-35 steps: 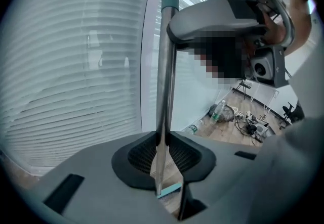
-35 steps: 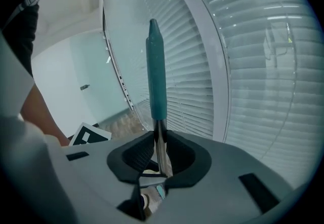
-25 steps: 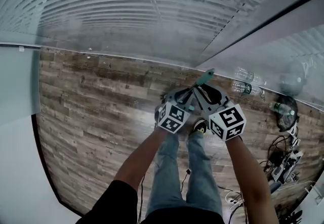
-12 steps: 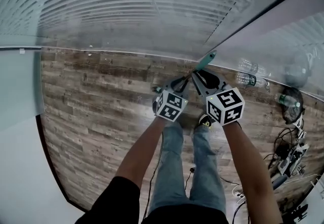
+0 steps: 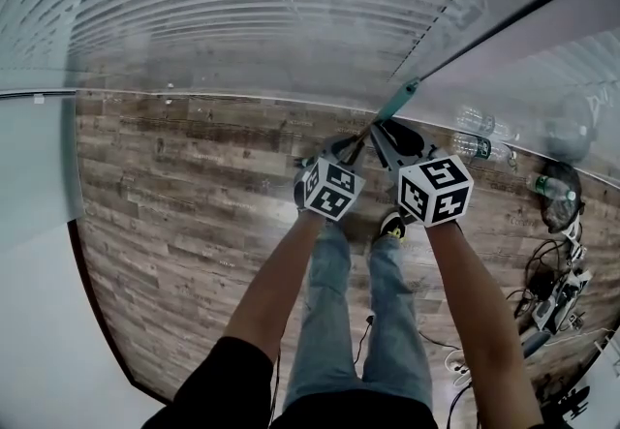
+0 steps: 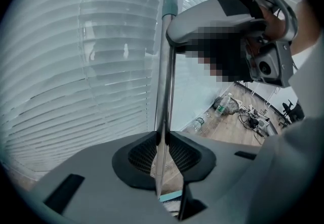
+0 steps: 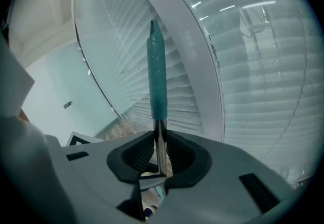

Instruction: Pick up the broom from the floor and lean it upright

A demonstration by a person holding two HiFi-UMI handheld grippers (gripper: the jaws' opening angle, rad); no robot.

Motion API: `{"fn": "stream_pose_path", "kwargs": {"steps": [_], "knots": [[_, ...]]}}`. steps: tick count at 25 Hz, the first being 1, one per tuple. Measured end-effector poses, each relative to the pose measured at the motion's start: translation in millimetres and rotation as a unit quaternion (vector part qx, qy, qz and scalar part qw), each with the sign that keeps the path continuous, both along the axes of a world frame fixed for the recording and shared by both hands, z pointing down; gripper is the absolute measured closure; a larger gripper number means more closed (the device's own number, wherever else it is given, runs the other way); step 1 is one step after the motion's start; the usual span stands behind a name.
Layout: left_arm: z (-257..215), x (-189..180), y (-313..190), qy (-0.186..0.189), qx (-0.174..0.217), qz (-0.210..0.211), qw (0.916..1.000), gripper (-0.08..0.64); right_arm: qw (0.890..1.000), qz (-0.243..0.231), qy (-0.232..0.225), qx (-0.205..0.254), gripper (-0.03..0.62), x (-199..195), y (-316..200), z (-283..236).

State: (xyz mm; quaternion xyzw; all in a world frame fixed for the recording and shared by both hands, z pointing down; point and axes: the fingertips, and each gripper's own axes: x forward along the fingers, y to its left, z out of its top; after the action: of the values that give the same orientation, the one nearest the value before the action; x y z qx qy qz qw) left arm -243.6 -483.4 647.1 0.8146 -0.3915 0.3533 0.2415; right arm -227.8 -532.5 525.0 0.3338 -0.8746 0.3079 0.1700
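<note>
Both forearms stretched forward side by side over jeans-clad legs, wrists tipped down. Left hand-held gripper: jaws pinching bare metal shaft of broom, lower hold. Right hand-held gripper: jaws pinching same shaft higher up, just beneath teal grip. Broom near upright between both holds, top pointing toward window blinds. Marker cubes: black-and-white square patterns. Plastic bottles on wooden floor along wall at right.
</note>
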Motion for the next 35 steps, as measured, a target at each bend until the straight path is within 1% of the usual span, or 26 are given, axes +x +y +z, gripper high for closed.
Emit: {"fn": "stream_pose_path", "kwargs": {"steps": [4,7,11,13,16,18,21,23,26,29,31,33,35], "knots": [[1.5,4.1,0.0,-0.005,-0.001,0.012,0.9999,0.474,1.000,0.004,-0.003,-0.001,0.508,4.5,0.3,1.7],[1.7,5.9,-0.5,-0.007,0.001,0.012,0.9999,0.474,1.000,0.009,-0.005,-0.002,0.508,5.8,0.0,1.7],[1.8,5.5,-2.8,-0.014,0.013,0.016,0.9997,0.474,0.999,0.017,-0.026,-0.017,0.501,5.4,-2.8,3.5],[1.0,8.9,-2.6,-0.008,0.017,0.021,0.9996,0.471,0.999,0.021,-0.029,-0.018,0.499,7.4,-3.3,3.8],[-1.5,13.0,-1.5,-0.001,0.018,0.027,0.9995,0.444,0.999,0.022,-0.030,-0.019,0.495,11.0,-0.7,3.7],[-3.6,15.6,-1.6,0.001,0.019,0.030,0.9994,0.428,0.999,0.017,-0.025,-0.021,0.475,14.8,1.4,4.0],[-6.9,14.9,-0.8,0.005,0.016,0.027,0.9995,0.428,1.000,0.011,-0.017,-0.020,0.471,19.8,5.7,3.7],[-11.8,14.2,-2.2,0.006,0.020,0.024,0.9995,0.425,1.000,0.008,-0.012,-0.020,0.469,26.6,9.6,0.9],[-24.1,6.7,6.8,0.009,0.022,0.013,0.9996,0.423,0.999,-0.019,0.014,-0.023,0.466,44.4,34.6,-8.1],[-42.9,-11.5,22.9,0.025,0.013,-0.011,0.9995,0.423,0.997,-0.056,0.051,-0.032,0.468,76.0,69.7,-20.4],[-67.1,-26.9,24.8,0.037,0.016,-0.035,0.9986,0.425,0.995,-0.070,0.064,-0.024,0.468,101.6,80.6,-41.4],[-105.6,-41.9,36.8,0.043,0.025,-0.056,0.9972,0.435,0.995,-0.080,0.063,-0.010,0.478,125.5,96.4,-75.3],[-157.5,-49.8,56.3,0.058,0.044,-0.073,0.9947,0.458,0.995,-0.086,0.056,0.011,0.499,148.5,118.6,-119.6]]}}
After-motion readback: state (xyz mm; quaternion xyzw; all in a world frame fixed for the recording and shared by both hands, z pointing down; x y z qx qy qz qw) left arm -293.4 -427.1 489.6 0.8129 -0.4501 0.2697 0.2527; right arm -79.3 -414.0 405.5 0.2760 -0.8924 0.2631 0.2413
